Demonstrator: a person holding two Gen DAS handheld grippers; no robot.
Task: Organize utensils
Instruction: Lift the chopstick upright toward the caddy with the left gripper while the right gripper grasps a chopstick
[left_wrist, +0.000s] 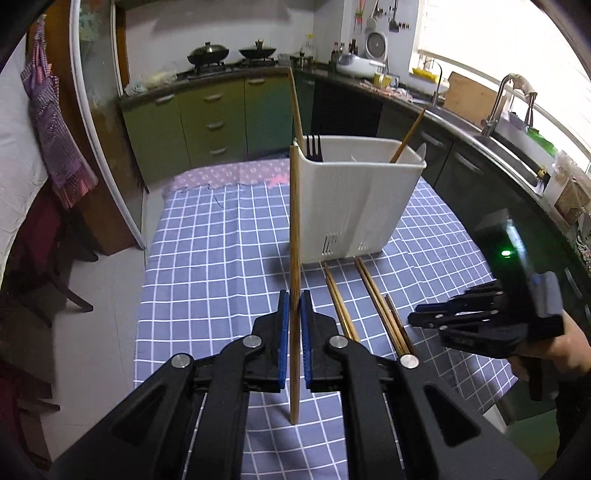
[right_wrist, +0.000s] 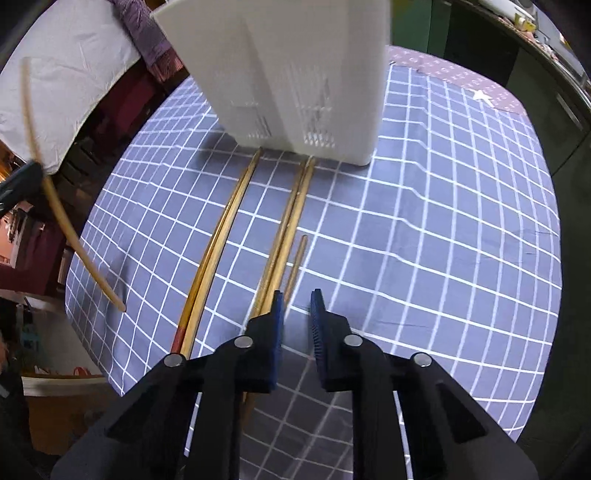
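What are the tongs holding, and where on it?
The left tongs pinch one chopstick below its middle, nearer its lower end. The right tongs hold nothing.

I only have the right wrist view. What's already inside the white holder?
Observer: A black fork stands at the left end of the white holder.
Operator: Any chopsticks in there?
Observer: Yes, a leaning chopstick pokes out near the right end.
Operator: Is the left gripper really clamped on its stick?
Observer: Yes. The left gripper has its fingers shut on the held chopstick, which stands about upright.
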